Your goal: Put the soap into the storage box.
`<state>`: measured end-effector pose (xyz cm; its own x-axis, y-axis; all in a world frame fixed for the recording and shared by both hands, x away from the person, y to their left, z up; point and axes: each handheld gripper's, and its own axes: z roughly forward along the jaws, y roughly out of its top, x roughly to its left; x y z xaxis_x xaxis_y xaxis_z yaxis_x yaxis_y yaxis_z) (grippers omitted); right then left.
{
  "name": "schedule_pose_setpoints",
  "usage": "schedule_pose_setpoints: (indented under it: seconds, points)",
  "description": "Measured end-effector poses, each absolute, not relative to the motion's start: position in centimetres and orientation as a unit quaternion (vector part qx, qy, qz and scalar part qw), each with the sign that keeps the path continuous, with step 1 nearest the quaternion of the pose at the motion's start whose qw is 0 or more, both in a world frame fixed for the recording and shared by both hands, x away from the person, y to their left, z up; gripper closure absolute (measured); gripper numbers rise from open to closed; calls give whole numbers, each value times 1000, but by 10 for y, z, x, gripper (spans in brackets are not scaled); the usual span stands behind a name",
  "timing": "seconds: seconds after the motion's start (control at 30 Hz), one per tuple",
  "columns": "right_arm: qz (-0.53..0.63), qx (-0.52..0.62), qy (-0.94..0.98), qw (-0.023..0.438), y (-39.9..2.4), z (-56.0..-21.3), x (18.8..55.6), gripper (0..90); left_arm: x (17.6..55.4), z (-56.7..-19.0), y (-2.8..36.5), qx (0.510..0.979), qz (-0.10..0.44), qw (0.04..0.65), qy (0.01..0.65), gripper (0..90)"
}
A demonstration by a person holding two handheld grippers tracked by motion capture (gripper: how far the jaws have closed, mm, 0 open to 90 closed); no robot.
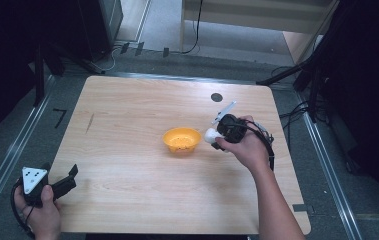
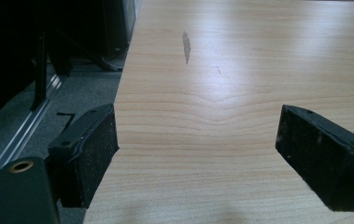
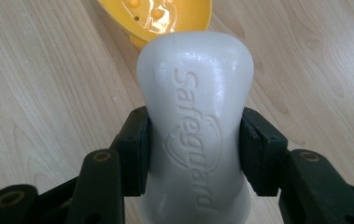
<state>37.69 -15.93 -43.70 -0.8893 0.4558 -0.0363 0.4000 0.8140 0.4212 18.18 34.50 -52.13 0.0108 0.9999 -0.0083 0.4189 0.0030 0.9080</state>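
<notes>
Left side: your left hand-held gripper [image 1: 69, 181] sits at the near left corner of the worktop [image 1: 127, 120], well apart from the work. In the left gripper view its jaws stand wide apart with nothing but bare wood between them; it is released and idle. Your left hand [image 1: 39, 212] holds it low, at the worktop's edge, jaws pointing forward and to the right across the surface.

Centre: the yellow bowl [image 1: 182, 139] stands upright near the middle of the worktop. Its inside shows small raised dots or holes; I cannot tell which.

Right side: your right hand-held gripper [image 3: 194, 154] is clenched on a white bar of soap [image 3: 194, 116], one pad on each narrow flank, lettered face toward the camera. In the high view the soap [image 1: 210, 135] is held just beside the bowl's right rim, apparently clear of the worktop. Your right hand [image 1: 244, 145] reaches in from the right, wrist bent so the jaws point left toward the bowl.

Judgement: the step in hand is carrying the soap to the bowl; the grasp looks done, the placing not yet. The next move calls for a short travel left until the soap is over the bowl's hollow, a lowering, then release. Keep the bar clear of the rim, since a knock could tip or slide the bowl
</notes>
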Motion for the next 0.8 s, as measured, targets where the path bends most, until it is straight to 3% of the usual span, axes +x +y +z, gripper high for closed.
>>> schedule_pose_setpoints:
  seconds: [0.8]
  points:
    - [206, 166, 961, 75, -122, -429, 394, 511, 182, -521, 346, 598, 372, 387, 596, 132]
